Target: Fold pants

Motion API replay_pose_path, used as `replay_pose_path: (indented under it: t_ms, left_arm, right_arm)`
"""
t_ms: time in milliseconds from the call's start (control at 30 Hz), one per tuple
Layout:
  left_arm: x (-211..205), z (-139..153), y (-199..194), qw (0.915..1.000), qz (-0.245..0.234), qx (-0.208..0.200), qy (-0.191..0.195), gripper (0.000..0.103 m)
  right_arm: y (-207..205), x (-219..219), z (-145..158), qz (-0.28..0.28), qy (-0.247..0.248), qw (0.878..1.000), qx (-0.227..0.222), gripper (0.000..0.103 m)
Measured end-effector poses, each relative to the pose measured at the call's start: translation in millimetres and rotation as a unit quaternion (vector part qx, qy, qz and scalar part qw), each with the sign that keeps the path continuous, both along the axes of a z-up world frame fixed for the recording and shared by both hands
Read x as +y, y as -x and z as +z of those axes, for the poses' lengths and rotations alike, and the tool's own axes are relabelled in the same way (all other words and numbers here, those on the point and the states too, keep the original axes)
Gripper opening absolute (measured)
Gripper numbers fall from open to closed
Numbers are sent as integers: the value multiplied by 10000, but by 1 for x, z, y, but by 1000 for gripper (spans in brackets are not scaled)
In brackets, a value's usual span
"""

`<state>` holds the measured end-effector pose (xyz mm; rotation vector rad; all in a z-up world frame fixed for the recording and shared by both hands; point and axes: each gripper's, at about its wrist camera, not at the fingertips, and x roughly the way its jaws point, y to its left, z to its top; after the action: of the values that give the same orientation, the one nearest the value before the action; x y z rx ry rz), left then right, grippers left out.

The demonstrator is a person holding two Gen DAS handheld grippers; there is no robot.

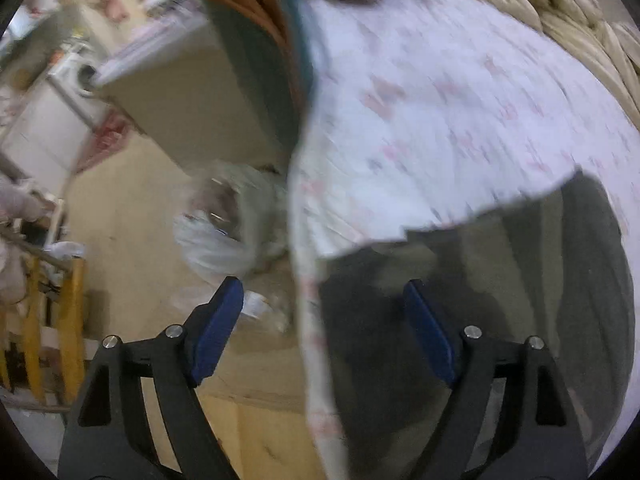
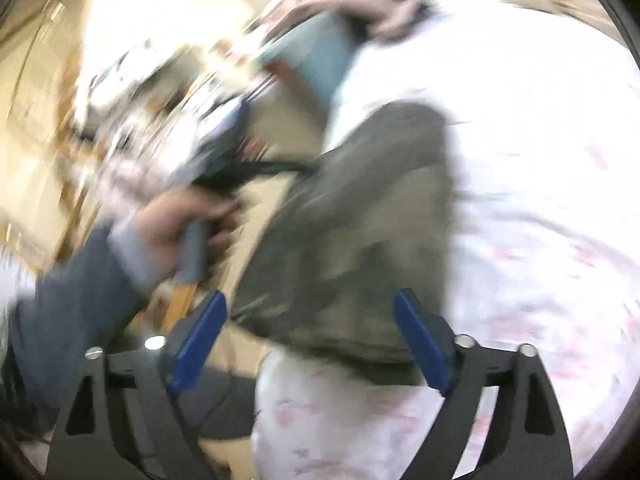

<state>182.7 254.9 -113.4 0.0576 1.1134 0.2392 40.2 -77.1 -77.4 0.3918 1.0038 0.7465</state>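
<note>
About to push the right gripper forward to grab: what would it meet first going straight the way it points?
Most likely the olive pants, lying on the floral bed sheet directly ahead of the open right gripper. The frame is motion-blurred, so depth is uncertain.

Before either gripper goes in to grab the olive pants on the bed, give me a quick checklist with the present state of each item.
1. Left gripper jaws open and empty: ok.
2. Right gripper jaws open and empty: ok.
3. Olive pants lying on the floral bedsheet, within view of both cameras: ok.
4. Pants laid flat with legs aligned: cannot tell; both views are motion-blurred.
5. Pants fully on the bed: cannot tell; they lie right at the sheet's edge.
6. Left hand holding the other gripper's handle is clear of the right jaws: ok.
</note>
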Motion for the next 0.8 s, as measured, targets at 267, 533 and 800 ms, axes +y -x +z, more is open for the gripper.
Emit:
replay_pose_path:
  t_ms: [267, 533, 800]
  left_arm:
    - [-35, 19, 36, 9903, -914, -165, 1029, 77]
    - [-46, -44, 35, 9916, -854, 702, 666, 80]
    - [-53, -35, 31, 9931, -851, 609, 523, 80]
  right_arm:
    - [-14, -18, -106, -994, -1367, 9655, 1982, 97]
    - [7, 20, -145, -1123, -1757, 9580, 1967, 98]
    - [-11, 43, -106, -1002, -1261, 9754, 1506, 23]
